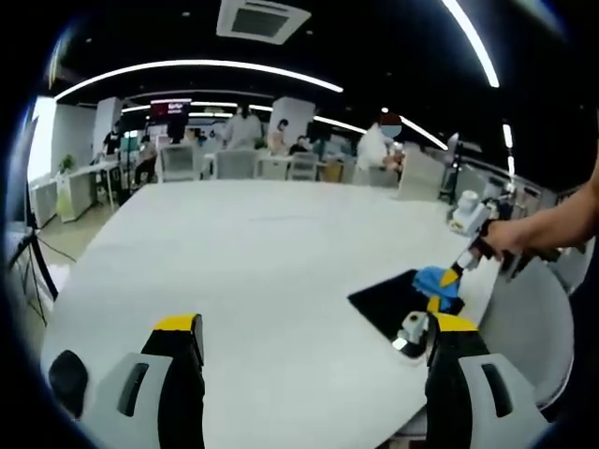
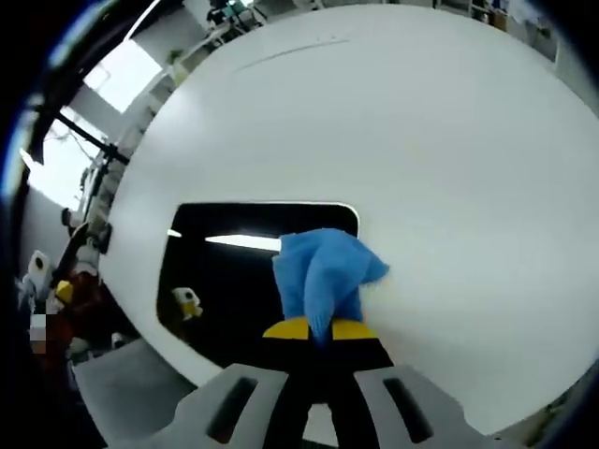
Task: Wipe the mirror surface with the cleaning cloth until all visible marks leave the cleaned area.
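- Left claw (image 1: 314,339): jaws spread wide apart, holding nothing, raised above the desk.
- Right claw (image 2: 319,329): jaws pinched together on the blue cloth (image 2: 323,267), angled downward.
- The person's hand (image 1: 503,238) grips the right claw's handle, forearm extended.

Cleaning cloth (image 2: 323,276) hides mirror (image 2: 225,290) right part; marks too small to tell.

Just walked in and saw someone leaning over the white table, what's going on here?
A person is cleaning a mirror lying flat on the white table near its edge. The right tongs are shut on a blue cleaning cloth, which rests at the mirror's edge, partly on the glass. The left tongs hang open over bare tabletop, holding nothing.
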Tool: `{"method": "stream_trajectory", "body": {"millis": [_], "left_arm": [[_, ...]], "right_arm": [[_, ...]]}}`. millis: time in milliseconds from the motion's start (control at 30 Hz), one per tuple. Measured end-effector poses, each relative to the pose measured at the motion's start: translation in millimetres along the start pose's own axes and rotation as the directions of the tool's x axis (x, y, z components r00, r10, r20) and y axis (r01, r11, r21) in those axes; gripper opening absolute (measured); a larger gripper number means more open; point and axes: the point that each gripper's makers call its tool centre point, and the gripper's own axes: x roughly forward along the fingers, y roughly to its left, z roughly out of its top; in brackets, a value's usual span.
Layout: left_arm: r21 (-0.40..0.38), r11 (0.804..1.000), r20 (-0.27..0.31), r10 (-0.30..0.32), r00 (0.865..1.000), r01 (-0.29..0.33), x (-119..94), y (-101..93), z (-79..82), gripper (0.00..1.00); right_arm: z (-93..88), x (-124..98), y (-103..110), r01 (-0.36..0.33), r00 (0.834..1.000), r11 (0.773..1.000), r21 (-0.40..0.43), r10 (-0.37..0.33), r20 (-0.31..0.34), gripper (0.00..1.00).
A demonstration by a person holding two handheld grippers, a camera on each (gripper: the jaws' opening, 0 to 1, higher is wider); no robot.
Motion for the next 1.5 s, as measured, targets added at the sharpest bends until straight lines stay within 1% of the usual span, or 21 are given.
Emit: {"method": "stream_trajectory", "body": {"millis": [67, 200, 267, 333, 367, 400, 467, 533, 567, 700, 800, 833, 900, 967, 1000, 1067, 1167, 1200, 1267, 1500], "left_arm": [[0.002, 1.000, -0.005, 0.003, 1.000, -0.002, 0, -1.6, -2.3, 0.99], [-0.005, 1.000, -0.002, 0.014, 1.000, -0.014, -1, -3.8, -5.9, 0.99], [-0.017, 1.000, -0.002, 0.005, 1.000, -0.005, 0, -5.5, -9.3, 1.00], [-0.005, 1.000, -0.015, -0.011, 1.000, 0.011, 3, -6.7, -14.7, 1.00], [-0.003, 1.000, -0.021, -0.017, 1.000, 0.017, 4, -6.9, -16.7, 1.00], [-0.003, 1.000, -0.023, -0.025, 0.999, 0.024, 5, -7.0, -17.4, 1.00], [0.001, 0.999, -0.020, -0.036, 0.999, 0.036, 8, -4.7, -15.4, 1.00], [0.010, 0.999, -0.010, -0.045, 0.999, 0.045, 10, -3.0, -11.6, 1.00], [0.014, 0.999, -0.007, -0.047, 0.999, 0.047, 10, -1.8, -10.9, 1.00], [0.013, 0.998, -0.020, -0.066, 0.998, 0.067, 15, -1.2, -17.7, 1.00], [0.020, 0.996, -0.033, -0.081, 0.996, 0.082, 15, -3.8, -18.9, 1.00], [0.023, 0.996, -0.034, -0.088, 0.996, 0.089, 17, -3.2, -19.6, 1.00], [0.028, 0.995, -0.031, -0.097, 0.995, 0.098, 20, -3.6, -18.0, 1.00], [0.026, 0.994, -0.026, -0.103, 0.994, 0.104, 22, -4.9, -16.6, 1.00], [0.036, 0.994, -0.022, -0.106, 0.994, 0.107, 22, -5.7, -15.3, 1.00], [0.035, 0.993, -0.009, -0.114, 0.993, 0.114, 23, -8.0, -12.8, 1.00], [0.043, 0.992, -0.010, -0.117, 0.993, 0.117, 21, -6.4, -13.4, 1.00], [0.044, 0.992, -0.010, -0.117, 0.993, 0.117, 20, -4.9, -13.4, 1.00], [0.039, 0.993, -0.009, -0.113, 0.994, 0.113, 19, -0.5, -13.1, 1.00], [0.043, 0.994, -0.013, -0.097, 0.995, 0.098, 17, 6.0, -16.6, 1.00]], "right_arm": [[0.1, 0, 0, -0.001, 1.000, 1.000, -0.002, 0.001, 0.007, 0.00], [1.1, 0, 0, -0.004, 1.000, 1.000, -0.012, 0.004, -0.006, 0.00], [1.4, 0, -1, -0.020, 1.000, 1.000, 0.000, 0.020, -0.008, 0.00], [1.2, 0, -1, -0.028, 1.000, 1.000, 0.013, 0.028, -0.011, 0.00], [1.2, 0, 0, -0.028, 1.000, 0.999, 0.042, 0.028, -0.009, 0.00], [2.1, 1, -2, -0.026, 1.000, 0.999, 0.036, 0.026, -0.011, 0.00], [3.7, 4, -3, -0.015, 1.000, 0.999, 0.048, 0.016, -0.012, 0.00], [4.4, 5, -3, -0.007, 1.000, 0.999, 0.033, 0.008, -0.017, 0.00], [4.7, 5, -3, -0.004, 1.000, 0.999, 0.040, 0.005, -0.022, 0.00], [2.1, 2, -1, 0.000, 1.000, 0.998, 0.060, 0.001, -0.029, 0.00], [0.5, 1, -1, -0.005, 1.000, 0.998, 0.059, 0.005, 0.001, 0.00], [0.8, 1, -1, -0.002, 1.000, 0.999, 0.052, 0.001, 0.023, 0.00], [1.0, 2, -2, 0.005, 0.999, 0.998, 0.057, -0.008, 0.047, 0.00], [1.4, 2, -1, 0.023, 0.998, 0.999, 0.050, -0.026, 0.055, 0.00], [-0.1, 1, 2, 0.045, 0.997, 0.998, 0.039, -0.048, 0.054, 0.00], [0.7, 2, 1, 0.056, 0.997, 0.998, 0.037, -0.058, 0.053, 0.00], [-0.8, 0, 0, 0.050, 0.997, 0.997, 0.057, -0.054, 0.056, 0.00], [-2.3, -1, 0, 0.046, 0.998, 0.995, 0.086, -0.050, 0.049, 0.00], [-4.3, -1, 0, 0.040, 0.998, 0.995, 0.094, -0.044, 0.035, 0.00], [-15.3, -3, 3, 0.046, 0.999, 0.996, 0.072, -0.047, 0.016, 0.00]]}}
